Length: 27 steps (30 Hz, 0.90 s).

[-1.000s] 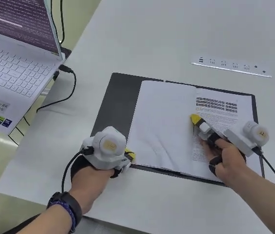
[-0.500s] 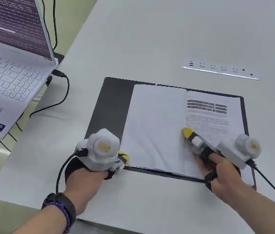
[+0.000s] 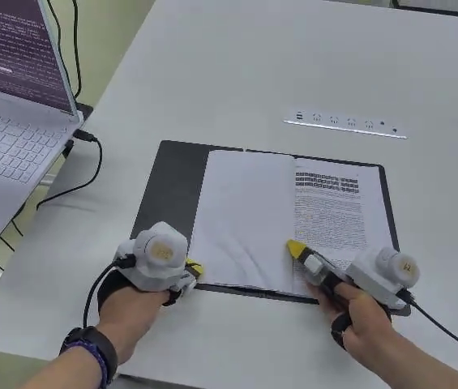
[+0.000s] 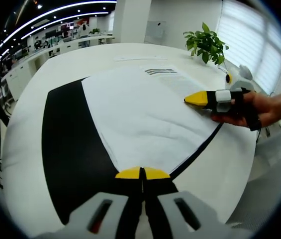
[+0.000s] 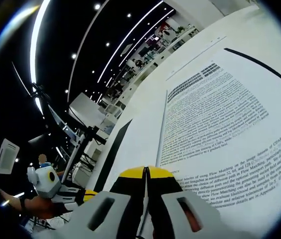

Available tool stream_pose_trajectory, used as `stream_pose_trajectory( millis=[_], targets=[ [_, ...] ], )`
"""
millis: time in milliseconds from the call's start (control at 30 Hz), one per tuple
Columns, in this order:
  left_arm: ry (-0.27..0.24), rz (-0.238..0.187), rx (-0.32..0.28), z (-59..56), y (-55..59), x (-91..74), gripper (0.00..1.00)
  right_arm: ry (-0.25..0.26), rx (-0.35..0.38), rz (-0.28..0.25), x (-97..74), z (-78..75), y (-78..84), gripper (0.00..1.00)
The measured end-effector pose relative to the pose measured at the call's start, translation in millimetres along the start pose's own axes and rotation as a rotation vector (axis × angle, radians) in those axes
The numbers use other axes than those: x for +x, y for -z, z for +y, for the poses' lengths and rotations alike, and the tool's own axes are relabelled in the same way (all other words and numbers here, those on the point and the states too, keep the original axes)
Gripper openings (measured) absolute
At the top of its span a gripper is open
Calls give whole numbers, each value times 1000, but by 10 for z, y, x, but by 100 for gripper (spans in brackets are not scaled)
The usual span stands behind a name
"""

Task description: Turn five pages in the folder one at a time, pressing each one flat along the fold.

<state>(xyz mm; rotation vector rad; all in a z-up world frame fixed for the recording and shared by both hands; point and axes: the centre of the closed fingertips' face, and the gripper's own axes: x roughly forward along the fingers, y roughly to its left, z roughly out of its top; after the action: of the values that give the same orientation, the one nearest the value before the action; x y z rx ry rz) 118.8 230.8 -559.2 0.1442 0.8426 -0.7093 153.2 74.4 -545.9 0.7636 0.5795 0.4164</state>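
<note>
Head view, folder: a black folder (image 3: 172, 182) lies open on a white table (image 3: 237, 65). A blank page (image 3: 241, 219) covers its left half and a printed page (image 3: 338, 211) its right.
Head view, right gripper: the right gripper (image 3: 295, 250) rests its yellow tips on the fold, near the folder's front edge.
Head view, left gripper: the left gripper (image 3: 193, 267) sits at the folder's front left edge, just beside the blank page's corner.
Head view, surroundings: a laptop (image 3: 10, 121) stands well left of the folder. A power strip (image 3: 346, 126) is set into the table behind it.
Left gripper view, jaws: the two yellow tips meet with nothing between them, low over the black cover. The right gripper lies across the paper beyond, and a potted plant (image 4: 207, 45) stands far behind the folder.
Right gripper view, jaws: the tips are pressed together, gripping nothing, bearing down along the fold beside the printed text. The left gripper shows off to the folder's far side.
Handling, judged: the sheets look thin, light and limp, and the blank page ripples near the fold. They probably crease easily and may lift two at once.
Where to hold, judged: pinch one sheet at the printed page's free outer edge, away from the fold.
</note>
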Motion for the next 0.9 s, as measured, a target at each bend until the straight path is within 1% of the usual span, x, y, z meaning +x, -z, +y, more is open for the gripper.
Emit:
stream_pose_trajectory(
  millis=[333,400,633,767,900],
  targets=[
    [-3,5,9,-6,7,-13,0,-6,4,16,-183,60,209,0],
    [-5,5,9,-7,6,-15,0,-7,23,16,-218,69,243,0],
    [-7,5,16,-4,3,-19,0,-6,24,30,-284,104,331,0],
    [-13,2,17,-4,4,-21,0,-2,42,15,-347,117,383,0],
    [-15,5,23,-2,3,-18,0,2,51,14,-380,133,414,0]
  ],
)
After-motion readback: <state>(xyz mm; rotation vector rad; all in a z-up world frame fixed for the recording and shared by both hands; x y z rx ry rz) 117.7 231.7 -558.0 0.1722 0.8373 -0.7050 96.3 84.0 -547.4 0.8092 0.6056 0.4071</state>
